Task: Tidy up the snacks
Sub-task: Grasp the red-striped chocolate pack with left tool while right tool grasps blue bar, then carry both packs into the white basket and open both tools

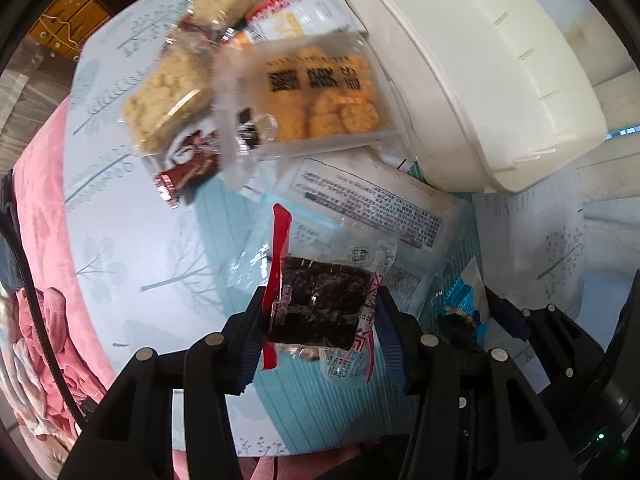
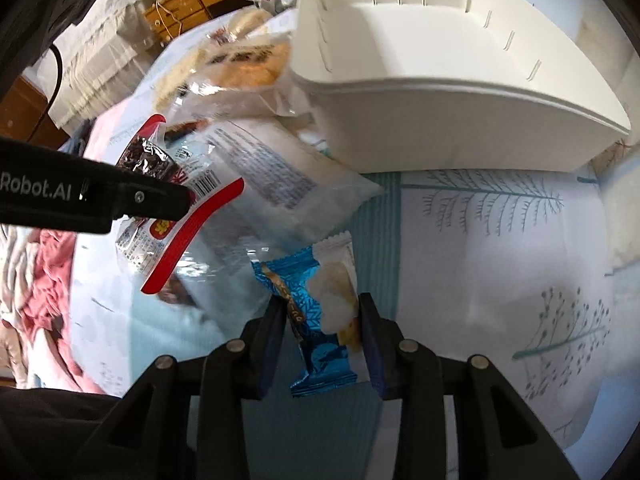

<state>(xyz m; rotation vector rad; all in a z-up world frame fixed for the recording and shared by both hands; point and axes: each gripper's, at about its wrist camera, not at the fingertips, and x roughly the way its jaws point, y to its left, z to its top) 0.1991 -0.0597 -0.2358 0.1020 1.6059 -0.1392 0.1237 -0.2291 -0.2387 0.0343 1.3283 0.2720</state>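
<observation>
Both grippers had a snack each here. The left gripper (image 1: 320, 312) was pinching a clear packet of dark dried fruit (image 1: 320, 304) with red edge strips, one pad pressed on each side, held above the tablecloth (image 1: 132, 240). The packet's lower end was tucked down between the fingers, so the label there was half cut off and I couldn't read it. From the right wrist camera the same packet (image 2: 160, 200) showed up sticking out past the left gripper's black finger (image 2: 120, 200), which covered its middle.

The right gripper (image 2: 322, 320) was clamped on a small blue-and-white wrapped snack (image 2: 320, 312), pads touching both long sides. Its top edge was a bit blurred and the print on the blue part was too small to make out. In the left view only a corner of that blue wrapper (image 1: 464, 304) poked out behind black gripper parts.

Just past the held packets lay a big white bag with printed text (image 1: 380, 204), and beyond it a clear bag of golden crackers (image 1: 320, 92) and a pack of pale crumbly cakes (image 1: 168, 100), all smeared by blur. The white plastic bin (image 2: 440, 92) sat behind the pile, its far end cropped by the lens edge. Pink fabric (image 1: 40, 240) sat at the table's edge.
</observation>
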